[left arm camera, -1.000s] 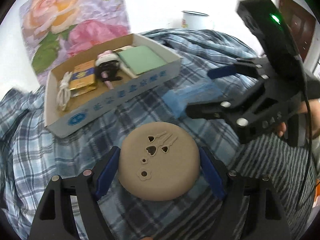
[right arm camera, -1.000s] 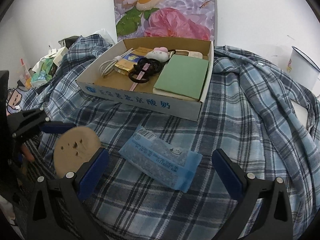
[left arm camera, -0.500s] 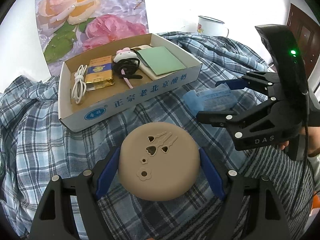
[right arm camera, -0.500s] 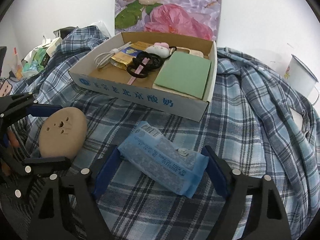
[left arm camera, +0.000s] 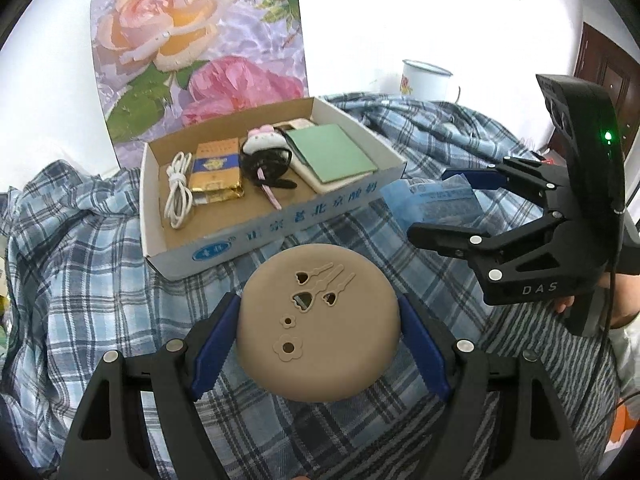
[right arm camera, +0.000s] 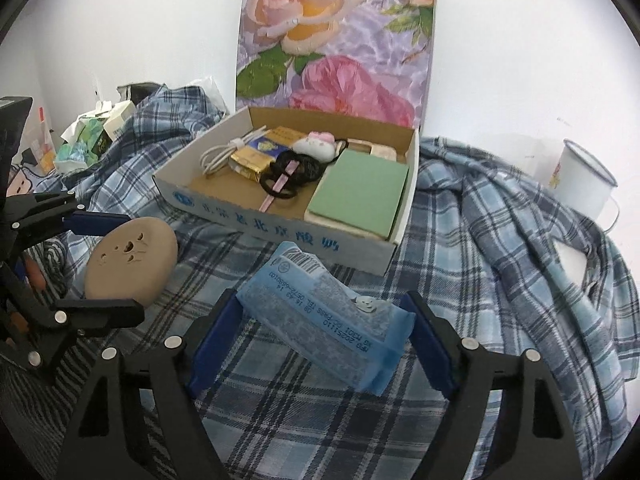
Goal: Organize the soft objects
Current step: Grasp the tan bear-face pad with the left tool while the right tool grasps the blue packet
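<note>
My left gripper [left arm camera: 320, 332] clamps the round tan rubbery pad [left arm camera: 318, 328] at lower centre; my right gripper [right arm camera: 322, 340] clamps the blue plastic tissue pack [right arm camera: 328, 320].

Black tongs [left arm camera: 319, 332], blue pads [left arm camera: 214, 344], silver screws.

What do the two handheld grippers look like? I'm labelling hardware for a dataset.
Both the left gripper and the right gripper are matte black angular frames with silver rivets and blue finger pads. The right one bears white "DAS" lettering, a green indicator light and a black cable.
</note>
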`<state>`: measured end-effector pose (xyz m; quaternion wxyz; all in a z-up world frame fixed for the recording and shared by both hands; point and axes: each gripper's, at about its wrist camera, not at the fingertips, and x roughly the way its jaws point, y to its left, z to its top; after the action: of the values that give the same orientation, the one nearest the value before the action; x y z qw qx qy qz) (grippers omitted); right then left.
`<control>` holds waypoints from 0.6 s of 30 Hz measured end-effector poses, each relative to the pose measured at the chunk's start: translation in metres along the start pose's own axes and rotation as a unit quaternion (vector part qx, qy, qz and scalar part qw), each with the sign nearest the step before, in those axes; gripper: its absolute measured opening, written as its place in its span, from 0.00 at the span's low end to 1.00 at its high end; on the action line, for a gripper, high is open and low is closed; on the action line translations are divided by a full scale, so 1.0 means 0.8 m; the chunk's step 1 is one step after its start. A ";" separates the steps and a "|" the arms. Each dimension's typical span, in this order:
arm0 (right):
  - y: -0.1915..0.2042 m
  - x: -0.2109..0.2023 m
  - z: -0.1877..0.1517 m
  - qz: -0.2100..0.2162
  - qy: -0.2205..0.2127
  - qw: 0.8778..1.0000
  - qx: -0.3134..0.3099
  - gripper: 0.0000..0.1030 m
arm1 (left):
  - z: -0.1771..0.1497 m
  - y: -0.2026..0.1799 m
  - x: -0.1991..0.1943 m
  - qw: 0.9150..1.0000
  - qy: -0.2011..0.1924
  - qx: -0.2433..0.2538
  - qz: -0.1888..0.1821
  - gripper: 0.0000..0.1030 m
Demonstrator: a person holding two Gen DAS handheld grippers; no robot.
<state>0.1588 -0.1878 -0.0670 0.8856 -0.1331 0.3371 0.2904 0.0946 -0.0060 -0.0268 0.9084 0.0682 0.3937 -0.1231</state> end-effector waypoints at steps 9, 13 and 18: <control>0.006 -0.043 0.017 0.002 -0.050 0.999 -0.007 0.78 | 0.020 -0.003 -0.045 0.998 -0.052 0.008 0.022 0.79; 0.011 -0.065 0.028 0.000 -0.074 0.997 -0.015 0.78 | 0.029 -0.003 -0.067 0.997 -0.072 0.006 0.027 0.79; 0.019 -0.094 0.045 -0.003 -0.104 0.994 -0.022 0.78 | 0.041 -0.007 -0.095 0.995 -0.097 0.008 0.037 0.79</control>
<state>0.1232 -0.1924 0.0092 0.9135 -0.1224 0.2364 0.3076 0.0660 -0.0061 0.0509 0.9455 0.0773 0.3005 -0.0985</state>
